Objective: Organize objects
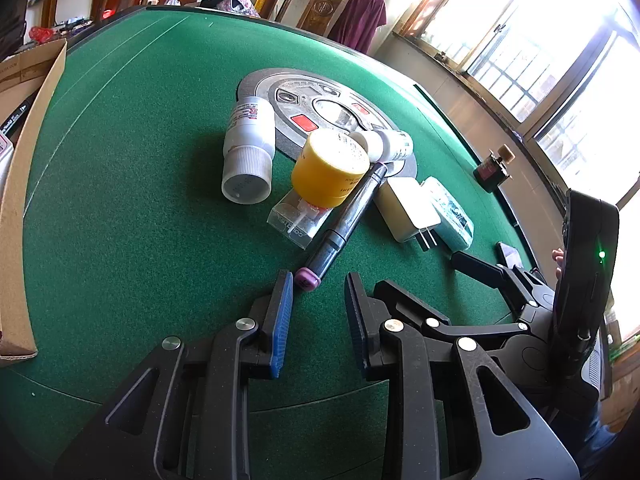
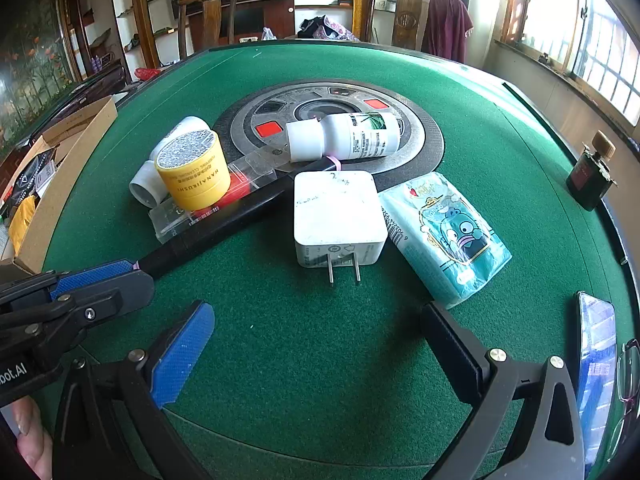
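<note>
Green felt table (image 1: pixel 140 200) below both tongs; left gripper (image 1: pixel 319 278) narrowly parted, grasping nothing, dark pen (image 1: pixel 348 216) pink-capped just ahead of its tips; right gripper (image 2: pixel 316 310) spread wide, empty, white charger (image 2: pixel 338 212) ahead; best to advance over the barrel, clamp squarely, spare the yellow jar (image 1: pixel 330 168).

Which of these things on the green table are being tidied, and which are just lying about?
Being tidied, likely: black pen, yellow tub, two white bottles, clear case, white charger, tissue pack, cardboard box.

Probably just lying about: dark bottle, phone, glasses, chairs.
</note>
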`<state>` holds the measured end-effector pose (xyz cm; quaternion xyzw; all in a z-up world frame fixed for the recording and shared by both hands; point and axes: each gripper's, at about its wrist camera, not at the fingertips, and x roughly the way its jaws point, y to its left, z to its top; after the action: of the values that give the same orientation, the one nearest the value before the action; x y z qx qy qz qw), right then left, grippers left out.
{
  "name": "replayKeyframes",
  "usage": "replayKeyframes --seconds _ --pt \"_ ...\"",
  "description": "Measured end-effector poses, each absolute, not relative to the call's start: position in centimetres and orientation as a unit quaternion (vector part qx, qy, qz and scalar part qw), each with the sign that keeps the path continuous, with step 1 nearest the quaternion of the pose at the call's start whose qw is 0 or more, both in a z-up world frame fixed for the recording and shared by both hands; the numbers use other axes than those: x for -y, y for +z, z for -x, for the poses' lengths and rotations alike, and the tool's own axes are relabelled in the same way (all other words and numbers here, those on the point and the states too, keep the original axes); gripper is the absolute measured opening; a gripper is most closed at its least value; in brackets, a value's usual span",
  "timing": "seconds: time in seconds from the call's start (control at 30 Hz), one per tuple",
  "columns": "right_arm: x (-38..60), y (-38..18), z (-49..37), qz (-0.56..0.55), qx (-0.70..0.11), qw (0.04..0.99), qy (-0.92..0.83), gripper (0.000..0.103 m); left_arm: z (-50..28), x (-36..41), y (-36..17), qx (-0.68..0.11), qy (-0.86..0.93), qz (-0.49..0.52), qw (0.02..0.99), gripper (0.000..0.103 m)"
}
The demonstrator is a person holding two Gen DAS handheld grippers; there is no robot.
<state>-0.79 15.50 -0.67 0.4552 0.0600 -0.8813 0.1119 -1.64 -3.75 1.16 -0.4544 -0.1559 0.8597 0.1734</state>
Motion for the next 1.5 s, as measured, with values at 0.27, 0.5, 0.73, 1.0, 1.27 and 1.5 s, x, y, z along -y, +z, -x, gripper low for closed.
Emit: replayKeyframes --seconds 0.27,0.5,0.73,1.0,1.27,1.5 --pt "-15.56 -0.68 0.8 -0.456 -0.06 0.112 -0.881 0.103 1.65 3.71 1.14 0.156 0.86 0.454 0.173 0.026" --pt "-15.56 -0.67 0.81 -0.455 -0.06 0.112 -0.881 0.103 1.6 3.75 1.16 0.156 0.86 0.454 0.173 0.026" --pt "-15.55 -0.67 0.82 -0.455 -0.06 0.112 -0.881 0.103 1.63 3.71 1.15 0.155 0.86 0.454 0.173 0.026" --pt "-15.49 -0.67 0.8 -0.455 -0.059 0.111 -0.881 0.103 1.64 3.67 1.21 0.153 0.861 0.454 0.172 0.026" --pt "-15.49 -0.66 0.75 -0.455 -0.06 0.112 -0.882 0.103 1.63 3.45 1.23 0.151 0.862 0.453 0.171 0.026" --pt "-15.61 -0.25 0.05 -0.464 -0.073 0.19 -0.862 0.103 1.17 3.85 1.36 0.158 0.863 0.451 0.163 0.026"
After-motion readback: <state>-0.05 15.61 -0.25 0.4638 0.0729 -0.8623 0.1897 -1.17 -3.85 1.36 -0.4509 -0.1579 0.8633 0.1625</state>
